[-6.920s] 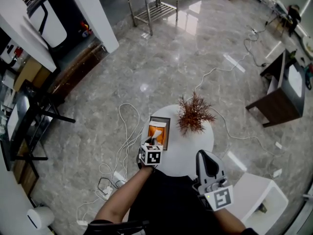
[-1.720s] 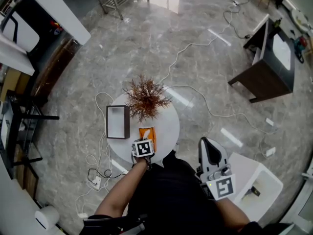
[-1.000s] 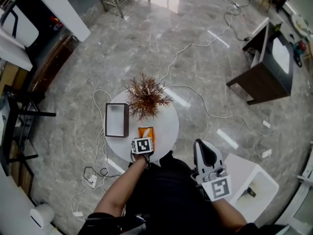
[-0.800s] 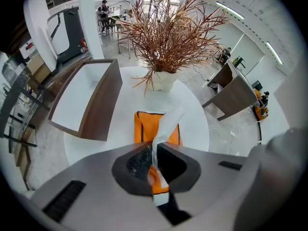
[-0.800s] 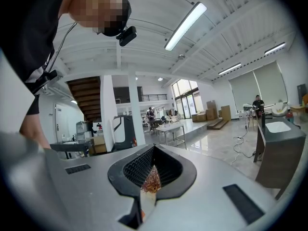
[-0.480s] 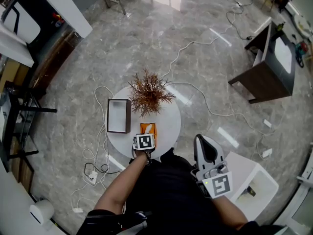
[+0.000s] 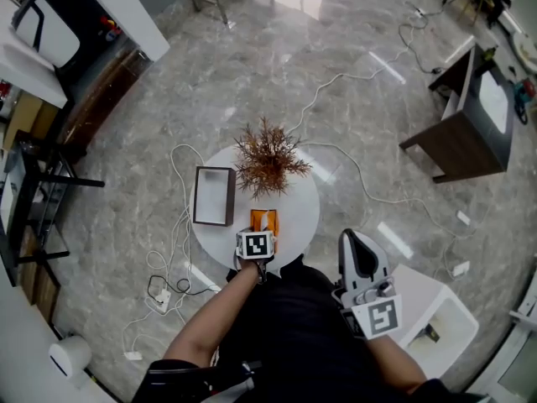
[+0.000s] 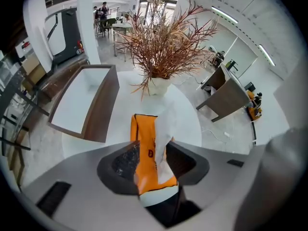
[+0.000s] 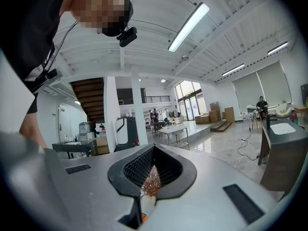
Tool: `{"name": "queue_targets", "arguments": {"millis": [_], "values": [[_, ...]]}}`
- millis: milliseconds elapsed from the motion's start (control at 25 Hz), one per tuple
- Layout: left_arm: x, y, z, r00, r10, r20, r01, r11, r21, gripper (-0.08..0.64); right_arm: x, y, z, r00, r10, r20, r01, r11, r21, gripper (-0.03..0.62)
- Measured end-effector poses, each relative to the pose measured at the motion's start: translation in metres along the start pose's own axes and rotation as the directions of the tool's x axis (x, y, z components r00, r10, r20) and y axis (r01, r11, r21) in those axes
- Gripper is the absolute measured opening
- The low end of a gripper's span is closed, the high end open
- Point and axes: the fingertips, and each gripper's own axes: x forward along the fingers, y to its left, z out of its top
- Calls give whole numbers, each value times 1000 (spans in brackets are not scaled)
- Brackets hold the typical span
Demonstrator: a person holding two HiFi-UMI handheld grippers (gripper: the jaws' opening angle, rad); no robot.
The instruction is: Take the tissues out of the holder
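The orange tissue pack (image 7: pixel 263 220) lies flat on the round white table (image 7: pixel 304 217), to the right of the wooden holder (image 7: pixel 213 196), which is empty. My left gripper (image 7: pixel 261 232) is at the pack's near end. In the left gripper view the pack (image 8: pixel 144 150) and a white tissue (image 8: pixel 164 126) sticking out of it sit between the jaws of my left gripper (image 8: pixel 150 160), which are opening. My right gripper (image 7: pixel 354 243) hangs off the table near my body, its jaws together in the right gripper view (image 9: pixel 153 170) with nothing held.
A vase of dried reddish branches (image 7: pixel 267 158) stands at the table's far side, just beyond the pack. White cables (image 7: pixel 180 259) trail on the marble floor to the left. A white seat (image 7: pixel 436 326) sits at the lower right and a dark side table (image 7: pixel 470 133) farther right.
Since the earliest frame the tissue pack has come out of the holder and now lies on the table beside it. Over the last second my left gripper stays at the pack.
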Motion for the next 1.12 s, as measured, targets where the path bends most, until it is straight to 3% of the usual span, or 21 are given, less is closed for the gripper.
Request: {"name": "queue_targets", "arguments": {"millis": [120,400,560,720,1120], "values": [[-6,-2,1,1000,-22,14,22,1000,-8,187,1,8,3,1000,6,15,-6,1000,-7,8],[-33,-11,7,996,-70,62,65,995,70,187,3,23,0,1000,5,10,-5,1000,4,8],[-49,-25,11,986,-134,95,127,989,78,187,8,35,-1,1000,15,14,-15,1000,6,8],[-68,-27,15,982,-129,135,110,984,140,187,13,45,-4,1000,11,10,-11,1000,19,8],[-123,-30,37,946,-208,250,175,974,146,187,28,75,3,999,3,40,-2,1000,-20,8]]}}
